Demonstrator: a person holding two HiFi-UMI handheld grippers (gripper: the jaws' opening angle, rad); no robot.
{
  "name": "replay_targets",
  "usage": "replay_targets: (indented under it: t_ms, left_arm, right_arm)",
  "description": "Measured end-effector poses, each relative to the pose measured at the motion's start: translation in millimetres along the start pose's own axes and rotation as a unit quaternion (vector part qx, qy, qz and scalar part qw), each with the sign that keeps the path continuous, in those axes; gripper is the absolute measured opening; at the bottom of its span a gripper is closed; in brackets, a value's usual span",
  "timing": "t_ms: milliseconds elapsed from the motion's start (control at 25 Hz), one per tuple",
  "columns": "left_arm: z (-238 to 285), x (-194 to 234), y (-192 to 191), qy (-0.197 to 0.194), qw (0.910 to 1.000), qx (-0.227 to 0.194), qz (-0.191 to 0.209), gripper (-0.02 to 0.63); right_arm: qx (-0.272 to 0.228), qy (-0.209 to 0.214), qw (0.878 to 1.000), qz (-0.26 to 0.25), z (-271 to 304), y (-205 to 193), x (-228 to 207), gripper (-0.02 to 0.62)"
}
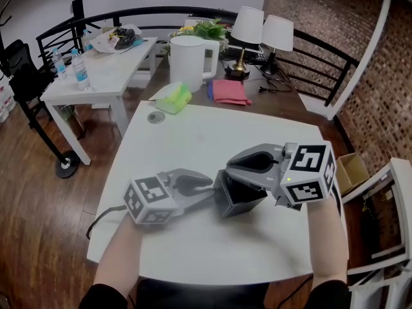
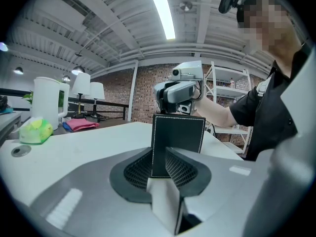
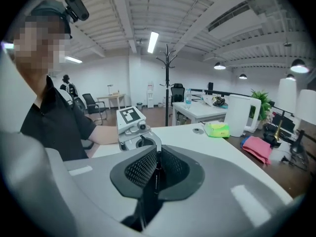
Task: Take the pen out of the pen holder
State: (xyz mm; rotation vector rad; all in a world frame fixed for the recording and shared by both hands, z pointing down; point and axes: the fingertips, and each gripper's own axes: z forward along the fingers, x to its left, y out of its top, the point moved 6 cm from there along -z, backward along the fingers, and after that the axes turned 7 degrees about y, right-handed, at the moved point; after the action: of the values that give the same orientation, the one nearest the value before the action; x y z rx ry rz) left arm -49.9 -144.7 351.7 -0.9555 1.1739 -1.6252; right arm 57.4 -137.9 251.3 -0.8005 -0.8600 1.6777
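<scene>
White table [image 1: 193,140], brick wall [image 1: 322,18]; left tool [image 1: 209,195] grips pen holder [image 1: 239,201], right tool [image 1: 230,167] the pen [image 3: 157,174].

pen holder [image 2: 177,142]: black matt leather-like skin is seen, edged with white thread | pen [image 3: 156,174]: black, a bit shiny | left gripper [image 2: 160,162], right gripper [image 3: 157,168]: made of grey matt plastic, pads [image 2: 138,169] bumpy like a net | table [image 1: 187,147]: white, smooth | floor [image 1: 38,237]: shiny wood | wall [image 1: 309,8]: rough brick | cloth [image 1: 228,91]: pink, soft
</scene>
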Motion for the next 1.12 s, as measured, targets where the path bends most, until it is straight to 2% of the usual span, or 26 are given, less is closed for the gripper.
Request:
replay_targets:
  t_ms: [200, 400, 480, 640, 840, 960, 1120]
  left_arm:
    - [-1.2, 1.6, -0.8, 0.000, 1.0000, 0.003, -0.002, 0.081]
    - [-1.7, 1.2, 0.3, 0.003, 1.0000, -0.001, -0.005, 0.081]
    - [-2.6, 1.3, 0.3, 0.004, 1.0000, -0.002, -0.006, 0.081]
    - [-2.6, 0.6, 0.5, 0.006, 1.0000, -0.002, -0.007, 0.081]
    - [-3.9, 2.0, -0.2, 0.014, 0.9999, -0.004, -0.009, 0.081]
    - [-4.7, 3.3, 0.7, 0.016, 0.9998, -0.004, -0.009, 0.081]
    - [-4.9, 3.2, 2.2, 0.017, 0.9998, -0.002, -0.009, 0.081]
  right_arm:
    - [-0.115, -0.002, 0.993, 0.017, -18.9, 3.8, 5.5, 0.041]
    - [-0.195, -0.014, 0.981, 0.003, -43.1, 12.4, 10.2, 0.041]
    - [-0.237, -0.021, 0.971, 0.000, -59.0, 17.9, 12.6, 0.041]
    - [-0.325, -0.036, 0.945, 0.006, -102.6, 25.1, 17.1, 0.041]
    - [-0.361, -0.080, 0.929, -0.013, -150.5, 20.4, 21.8, 0.041]
    - [-0.387, -0.096, 0.917, 0.004, -177.2, 5.4, 22.2, 0.041]
    - [-0.395, -0.132, 0.908, 0.046, -201.5, -25.7, 15.3, 0.041]
